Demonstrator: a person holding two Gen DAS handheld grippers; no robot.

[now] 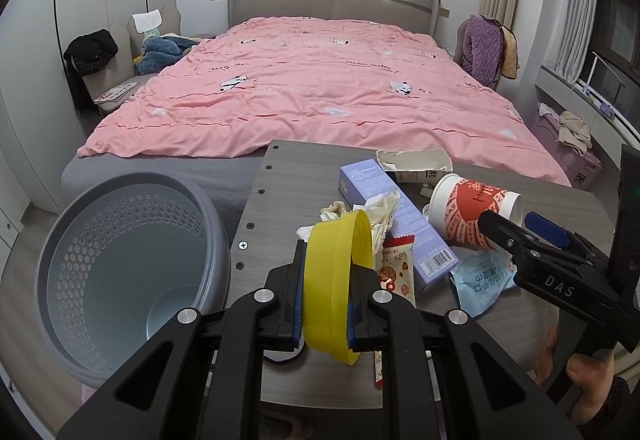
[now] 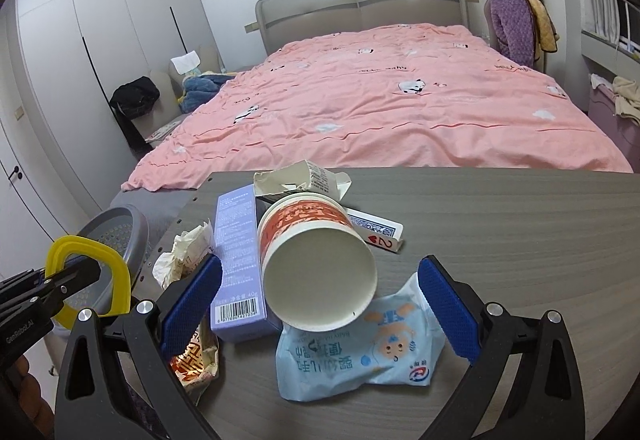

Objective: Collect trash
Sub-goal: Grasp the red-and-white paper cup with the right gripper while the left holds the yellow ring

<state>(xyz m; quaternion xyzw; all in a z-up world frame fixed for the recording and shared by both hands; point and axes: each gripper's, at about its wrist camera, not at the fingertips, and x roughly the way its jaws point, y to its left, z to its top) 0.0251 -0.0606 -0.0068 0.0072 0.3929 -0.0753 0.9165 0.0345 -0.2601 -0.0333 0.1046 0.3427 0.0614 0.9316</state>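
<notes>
Bin (image 1: 132, 260): near rim hidden behind left gripper (image 1: 322, 314) frame; in the right wrist view only a sliver shows behind the yellow ring (image 2: 90, 280). Ring's lower end covered by the pads. Snack wrapper (image 1: 394, 268): lower part hidden under gripper. Playing card (image 2: 374, 234): mostly covered by cup (image 2: 316, 260). Small print on purple box (image 2: 238, 260) unreadable. Table (image 2: 500, 220) cut off at the right edge.

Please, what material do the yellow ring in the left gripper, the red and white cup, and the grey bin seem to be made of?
Yellow ring: likely thin plastic, smooth and slightly glossy; it bends into a loop between the pads.
Red and white cup: probably paper, matte white inside, with a rolled rim and a printed wall.
Grey bin: apparently moulded plastic, satin finish, its wall pierced by regular small holes.
</notes>
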